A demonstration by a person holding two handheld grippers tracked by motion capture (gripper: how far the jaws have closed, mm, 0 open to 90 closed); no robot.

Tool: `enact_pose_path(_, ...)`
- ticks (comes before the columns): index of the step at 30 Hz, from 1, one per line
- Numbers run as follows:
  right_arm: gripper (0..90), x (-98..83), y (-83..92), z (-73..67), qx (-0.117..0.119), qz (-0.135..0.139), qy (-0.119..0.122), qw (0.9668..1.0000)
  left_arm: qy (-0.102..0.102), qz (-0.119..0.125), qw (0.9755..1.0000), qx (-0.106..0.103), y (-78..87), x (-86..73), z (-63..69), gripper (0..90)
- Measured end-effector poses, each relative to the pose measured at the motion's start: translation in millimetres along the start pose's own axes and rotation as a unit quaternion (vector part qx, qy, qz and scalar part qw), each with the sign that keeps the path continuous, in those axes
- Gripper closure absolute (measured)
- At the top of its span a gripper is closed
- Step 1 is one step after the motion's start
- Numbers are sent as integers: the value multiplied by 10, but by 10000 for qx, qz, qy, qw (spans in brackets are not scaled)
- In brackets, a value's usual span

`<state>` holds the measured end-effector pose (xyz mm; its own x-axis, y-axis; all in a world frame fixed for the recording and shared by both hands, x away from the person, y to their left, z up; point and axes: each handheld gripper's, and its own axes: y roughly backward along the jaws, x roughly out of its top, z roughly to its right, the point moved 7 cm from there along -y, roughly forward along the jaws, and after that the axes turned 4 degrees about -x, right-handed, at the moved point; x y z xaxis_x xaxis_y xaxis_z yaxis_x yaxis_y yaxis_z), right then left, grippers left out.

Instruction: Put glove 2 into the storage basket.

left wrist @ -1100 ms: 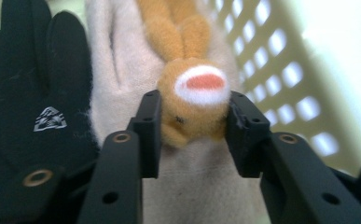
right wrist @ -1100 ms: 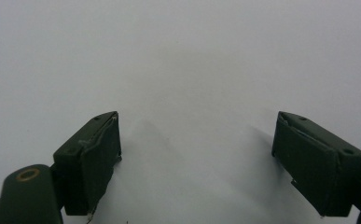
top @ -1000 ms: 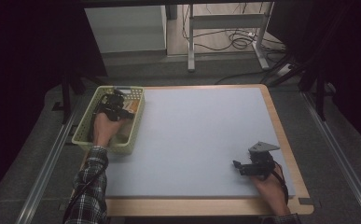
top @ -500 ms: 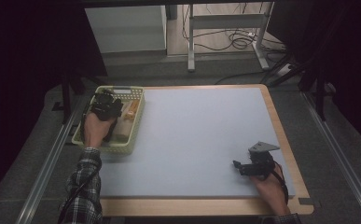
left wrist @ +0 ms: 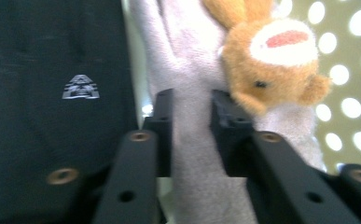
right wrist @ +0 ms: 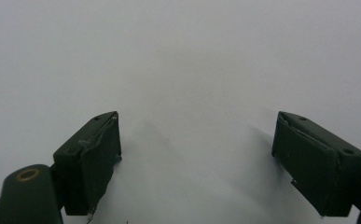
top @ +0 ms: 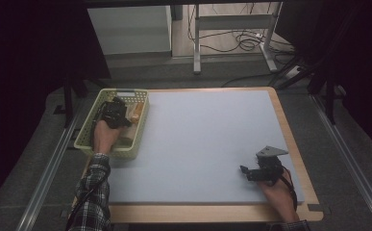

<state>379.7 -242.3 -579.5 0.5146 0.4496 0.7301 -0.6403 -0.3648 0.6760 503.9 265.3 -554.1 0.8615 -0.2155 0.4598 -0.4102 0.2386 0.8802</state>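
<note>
Basket [top: 90, 144] of pale green plastic sits at the bench's [top: 212, 134] left edge, with the left gripper [top: 112, 114] reaching down into it. Its fingers [left wrist: 166, 126] are pinching a grey cloth [left wrist: 187, 84], pressed against it on both sides. A dark garment [left wrist: 52, 70] lies just beside the cloth, and an orange plush toy [left wrist: 274, 65] touches its other side. Far to the right, near the bench's front corner, the right gripper [top: 251, 172] rests low over the bare grey mat, fingers [right wrist: 92, 158] spread wide.
</note>
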Motion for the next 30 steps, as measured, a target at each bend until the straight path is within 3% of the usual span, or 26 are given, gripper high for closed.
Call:
enact_pose_path(5, 151, 0, 0, 0, -1, 0, 0, 10000, 15, 268, 9995, 170, 148, -4, -74, 505)
enact_pose_path(11, 151, 0, 0, 0, -3, 0, 1, 10000, 18, 601, 9981, 140, 306, -17, -88, 376)
enact_pose_path(22, 151, 0, 0, -1, -5, 1, 1, 10000, -10, 1000, 9945, -306, 482, -86, -28, 183)
enact_pose_path(30, 151, 1, 0, -2, -7, 1, -3, 10000, -263, 1174, 9918, -442, 627, -172, 75, 69)
